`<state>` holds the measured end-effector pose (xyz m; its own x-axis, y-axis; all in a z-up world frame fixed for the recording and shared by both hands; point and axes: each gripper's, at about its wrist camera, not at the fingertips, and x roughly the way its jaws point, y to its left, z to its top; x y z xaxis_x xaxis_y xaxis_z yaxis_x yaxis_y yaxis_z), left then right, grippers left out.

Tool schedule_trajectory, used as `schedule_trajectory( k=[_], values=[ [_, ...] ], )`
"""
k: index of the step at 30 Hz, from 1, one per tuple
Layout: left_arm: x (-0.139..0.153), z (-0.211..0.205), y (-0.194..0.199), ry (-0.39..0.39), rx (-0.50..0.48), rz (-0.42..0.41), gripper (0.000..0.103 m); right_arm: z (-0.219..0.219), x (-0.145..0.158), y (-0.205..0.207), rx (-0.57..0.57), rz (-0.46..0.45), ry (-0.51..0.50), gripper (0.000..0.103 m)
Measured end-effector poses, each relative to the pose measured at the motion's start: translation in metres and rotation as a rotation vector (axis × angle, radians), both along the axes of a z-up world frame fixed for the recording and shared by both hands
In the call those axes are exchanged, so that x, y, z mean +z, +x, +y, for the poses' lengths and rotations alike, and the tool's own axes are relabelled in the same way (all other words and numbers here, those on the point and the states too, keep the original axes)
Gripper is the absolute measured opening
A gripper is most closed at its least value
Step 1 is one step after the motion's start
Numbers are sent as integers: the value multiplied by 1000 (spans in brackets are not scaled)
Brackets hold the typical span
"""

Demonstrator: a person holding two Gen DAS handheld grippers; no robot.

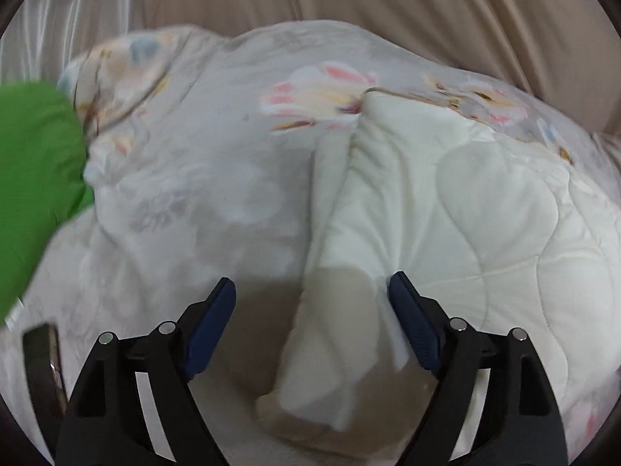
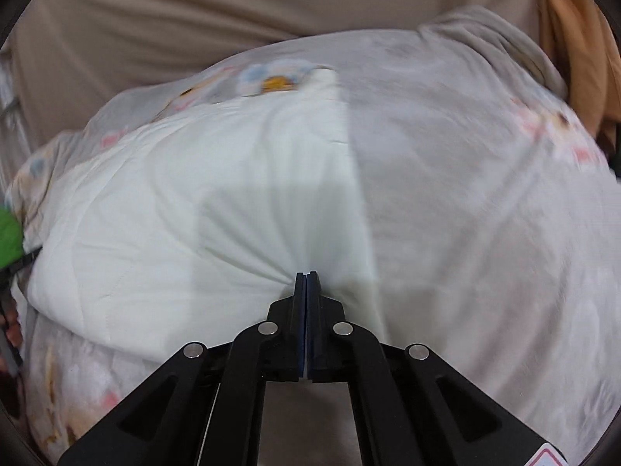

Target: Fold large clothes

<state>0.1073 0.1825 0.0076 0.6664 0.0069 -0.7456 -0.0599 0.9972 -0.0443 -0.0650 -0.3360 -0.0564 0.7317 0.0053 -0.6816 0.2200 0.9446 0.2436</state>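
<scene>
Beige sheet (image 1: 427,0) | quilt (image 1: 485,202) fold runs away | left gripper (image 1: 312,291) agape, empty | right gripper (image 2: 306,273) pinching quilt

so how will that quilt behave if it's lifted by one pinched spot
Probably floppy: the quilt puckers in radiating creases where the right gripper is shut on it. Likely bulky, since its quilted padding looks puffy, so the rest should sag and drag.

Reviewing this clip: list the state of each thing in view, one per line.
Quilt: spread out, floral side up, one part turned over to show its white quilted underside.
Left gripper: open, a white fold of the quilt between its fingers, not pinched.
Right gripper: shut on the quilt's white edge, fabric puckering at the tips.
Green cloth: lying at the quilt's left edge, blurred.
</scene>
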Motion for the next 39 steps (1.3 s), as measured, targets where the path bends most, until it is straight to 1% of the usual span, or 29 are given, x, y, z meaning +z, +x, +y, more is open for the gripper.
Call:
schedule_trajectory(
  k=[1, 2, 3, 4, 5, 7, 9, 11, 13, 15, 17, 18, 19, 20, 21, 24, 26, 30, 31, 32, 33, 34, 35, 37, 39],
  values=[
    [2, 6, 2, -46, 13, 13, 76, 1, 4, 2, -9, 8, -7, 0],
    [7, 8, 3, -64, 20, 15, 74, 3, 10, 5, -17, 11, -24, 0],
    [15, 4, 6, -52, 15, 1, 68, 7, 19, 9, -21, -1, -51, 0],
    [23, -3, 7, -39, 5, -18, 68, 13, 34, 16, -9, -32, -84, 0],
    [35, -12, 10, -36, -22, -49, 68, 14, 45, 21, -3, -56, -102, 0],
    [56, -32, 20, -36, -68, -97, 68, 18, 66, 44, 11, -93, -127, 0],
    [73, -58, 35, -15, -106, -140, 69, 19, 77, 69, 7, -104, -136, 0],
    [77, -73, 61, 22, -110, -145, 69, 17, 77, 100, -4, -81, -124, 0],
    [70, -76, 86, 41, -104, -115, 69, 10, 68, 131, -37, -37, -139, 0],
    [51, -70, 116, 31, -78, -47, 69, -2, 52, 153, -69, 18, -132, 0],
    [25, -60, 140, 20, -41, 25, 70, -15, 31, 167, -83, 63, -98, 0],
    [16, -55, 144, -4, -32, 45, 71, -21, 24, 170, -78, 69, -68, 0],
    [7, -49, 148, -58, -31, 62, 72, -24, 20, 172, -73, 72, -48, 0],
    [4, -46, 149, -76, -26, 62, 73, -22, 20, 173, -72, 74, -53, 0],
    [1, -46, 149, -73, -25, 56, 75, -20, 19, 174, -70, 75, -68, 0],
    [-9, -54, 152, -39, -19, 52, 79, -14, 13, 175, -78, 64, -99, 0],
    [-11, -54, 154, -38, -19, 56, 80, -12, 13, 174, -79, 59, -120, 0],
    [-9, -49, 156, -67, -17, 58, 81, -21, 15, 174, -66, 50, -73, 0],
    [-7, -47, 156, -75, -17, 55, 79, -24, 18, 172, -71, 49, -58, 0],
    [-1, -44, 152, -86, -11, 46, 77, -24, 24, 167, -85, 45, -51, 0],
    [9, -39, 145, -96, -2, 31, 76, -22, 32, 160, -93, 34, -51, 4],
    [21, -34, 134, -108, 2, 8, 76, -15, 45, 148, -75, 5, -40, 10],
    [31, -30, 125, -119, -1, -12, 76, -5, 56, 138, -46, -23, -36, 11],
    [51, -22, 100, -140, -17, -45, 85, 25, 76, 123, 32, -54, -64, 11],
    [64, -16, 73, -148, -30, -59, 90, 60, 88, 114, 126, -71, -88, 11]
  ],
)
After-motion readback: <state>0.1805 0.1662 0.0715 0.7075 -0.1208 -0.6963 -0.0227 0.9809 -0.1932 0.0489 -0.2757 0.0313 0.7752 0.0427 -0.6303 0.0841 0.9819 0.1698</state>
